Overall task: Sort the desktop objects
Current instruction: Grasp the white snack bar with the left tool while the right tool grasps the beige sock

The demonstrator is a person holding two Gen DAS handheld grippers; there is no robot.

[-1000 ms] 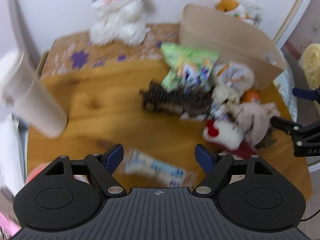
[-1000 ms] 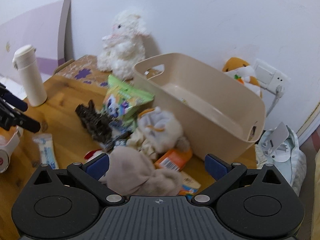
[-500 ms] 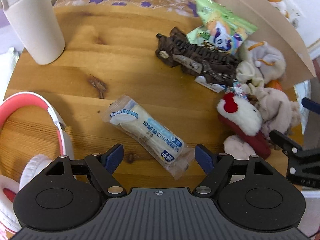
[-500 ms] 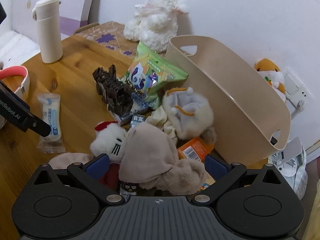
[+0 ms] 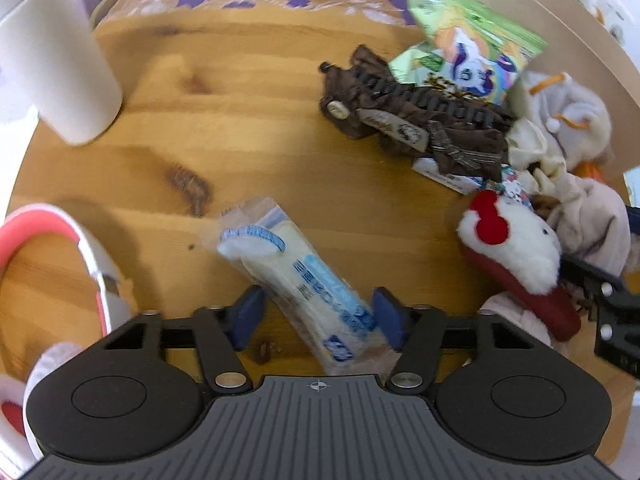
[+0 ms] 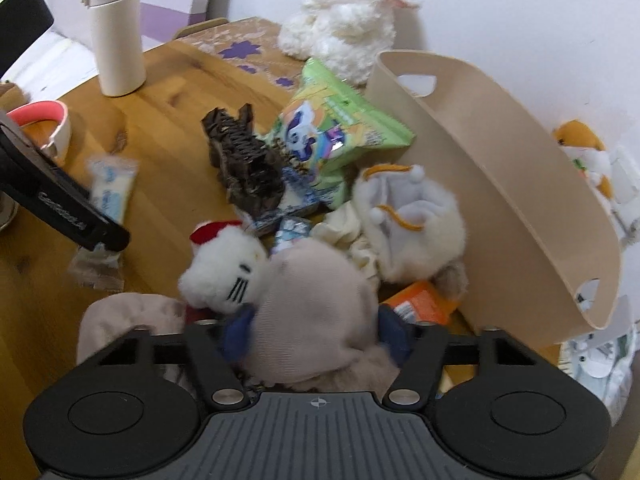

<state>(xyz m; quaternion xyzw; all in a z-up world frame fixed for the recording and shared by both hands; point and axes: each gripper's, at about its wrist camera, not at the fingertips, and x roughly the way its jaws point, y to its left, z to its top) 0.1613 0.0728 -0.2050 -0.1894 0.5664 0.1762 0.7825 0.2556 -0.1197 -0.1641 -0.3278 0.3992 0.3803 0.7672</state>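
Note:
On the wooden table (image 5: 248, 92) lies a white and blue snack packet (image 5: 304, 276), set diagonally between the blue pads of my left gripper (image 5: 316, 316). Its jaws are closing; the right pad touches the packet's edge and the left pad stands just off it. My right gripper (image 6: 314, 336) is closing on a beige plush (image 6: 316, 300), whose body bulges between both pads. A white cat plush with a red bow (image 6: 228, 268) lies against it on the left. The beige bin (image 6: 500, 184) stands tilted at the right.
The pile holds a green snack bag (image 6: 332, 128), a brown ruffled item (image 6: 244, 160), a white drawstring plush (image 6: 408, 216) and an orange packet (image 6: 420, 304). A white bottle (image 6: 116, 36) and pink headphones (image 5: 52, 232) are at the left. A lamb plush (image 6: 348, 12) sits at the back.
Both grippers have come down and their jaws have narrowed. The left now straddles the snack packet. The right has closed onto the beige plush.

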